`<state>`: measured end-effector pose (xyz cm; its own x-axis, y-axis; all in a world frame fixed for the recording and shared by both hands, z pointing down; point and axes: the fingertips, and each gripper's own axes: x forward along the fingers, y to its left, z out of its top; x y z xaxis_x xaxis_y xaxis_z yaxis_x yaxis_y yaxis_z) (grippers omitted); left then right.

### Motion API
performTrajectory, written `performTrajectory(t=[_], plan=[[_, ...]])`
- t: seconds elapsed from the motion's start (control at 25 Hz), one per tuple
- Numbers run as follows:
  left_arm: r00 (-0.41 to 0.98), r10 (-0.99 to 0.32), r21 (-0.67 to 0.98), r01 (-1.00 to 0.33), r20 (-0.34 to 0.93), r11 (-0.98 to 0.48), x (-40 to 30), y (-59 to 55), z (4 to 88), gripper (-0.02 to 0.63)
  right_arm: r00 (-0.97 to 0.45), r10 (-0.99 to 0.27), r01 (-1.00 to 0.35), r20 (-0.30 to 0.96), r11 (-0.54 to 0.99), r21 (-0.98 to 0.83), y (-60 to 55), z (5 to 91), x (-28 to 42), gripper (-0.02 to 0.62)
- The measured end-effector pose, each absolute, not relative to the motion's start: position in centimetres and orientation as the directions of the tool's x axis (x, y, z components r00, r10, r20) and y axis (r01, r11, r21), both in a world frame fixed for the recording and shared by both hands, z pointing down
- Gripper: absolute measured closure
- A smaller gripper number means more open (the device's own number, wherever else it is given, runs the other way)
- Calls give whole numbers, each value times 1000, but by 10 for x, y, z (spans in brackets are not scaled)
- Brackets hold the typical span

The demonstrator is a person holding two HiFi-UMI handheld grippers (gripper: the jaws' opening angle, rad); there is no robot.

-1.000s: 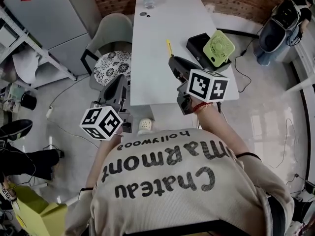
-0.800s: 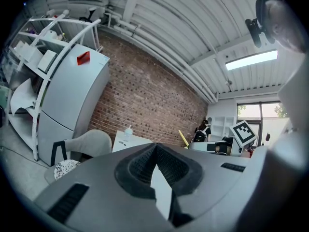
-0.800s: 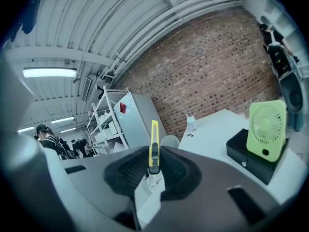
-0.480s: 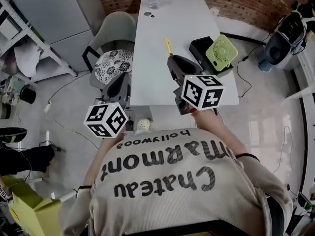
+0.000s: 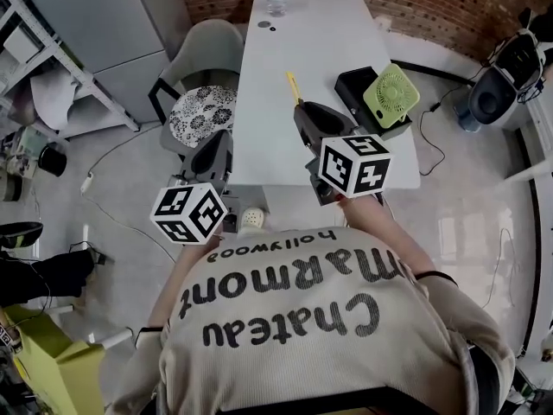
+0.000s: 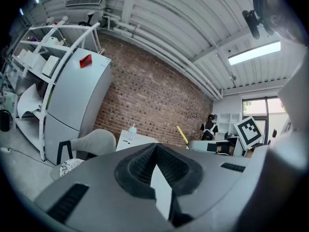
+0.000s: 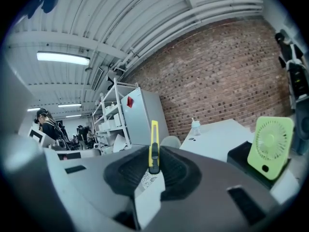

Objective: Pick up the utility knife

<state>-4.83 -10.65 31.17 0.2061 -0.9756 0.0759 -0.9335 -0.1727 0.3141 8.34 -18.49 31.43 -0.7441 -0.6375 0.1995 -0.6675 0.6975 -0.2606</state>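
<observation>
Yellow utility knife is clamped upright in my right tongs, held clear above the near half of the counter. My left tongs are together and empty, beside the counter. I judge the pick-up complete, with nothing left to do.

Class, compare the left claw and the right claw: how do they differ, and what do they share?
The right claw grips a yellow knife; the left claw is shut on nothing. The right claw is over the white table; the left claw is beside it, near the chair. Both are grey.
</observation>
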Motion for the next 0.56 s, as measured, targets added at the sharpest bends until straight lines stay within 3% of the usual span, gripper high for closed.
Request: performTrajectory(t=[0.56], plan=[[175, -977, 329, -936, 123, -126, -36, -88, 338, 604, -750, -607, -661, 263, 702, -265, -175, 346, 95, 525]])
